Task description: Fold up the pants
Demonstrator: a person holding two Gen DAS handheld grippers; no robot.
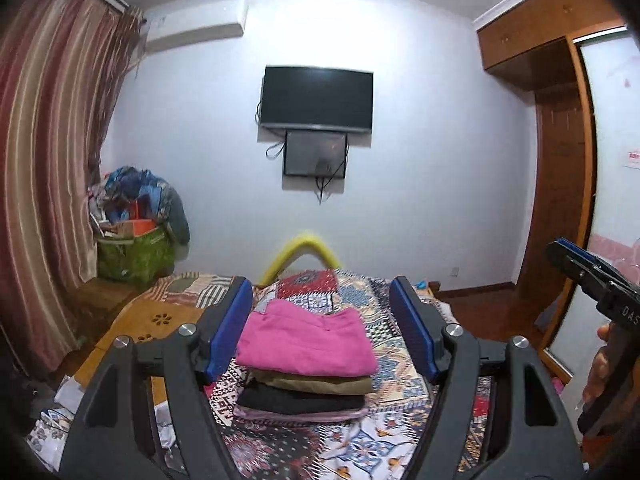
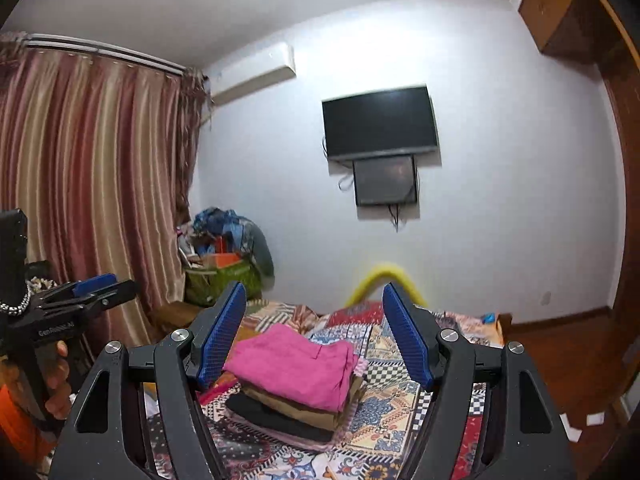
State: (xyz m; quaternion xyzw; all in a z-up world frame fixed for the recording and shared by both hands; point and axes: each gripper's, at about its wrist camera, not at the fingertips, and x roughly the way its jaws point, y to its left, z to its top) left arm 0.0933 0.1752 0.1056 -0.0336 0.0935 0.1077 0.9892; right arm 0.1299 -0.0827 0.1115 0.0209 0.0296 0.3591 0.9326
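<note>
resting on a patterned bedspread (image 1: 384,328), a stack of folded pants (image 1: 306,372) sits with a pink pair (image 1: 308,340) on top, then an olive, a black and a pale pair beneath. the left gripper (image 1: 322,320) hangs above the bed with its blue pads apart and nothing between them; the right gripper (image 2: 314,332) does likewise, jaws apart and empty. each gripper shows at the edge of the other's view, held in a hand (image 2: 58,384). a dark television (image 1: 317,98) hangs on the far wall, striped curtains (image 1: 44,152) at left.
</note>
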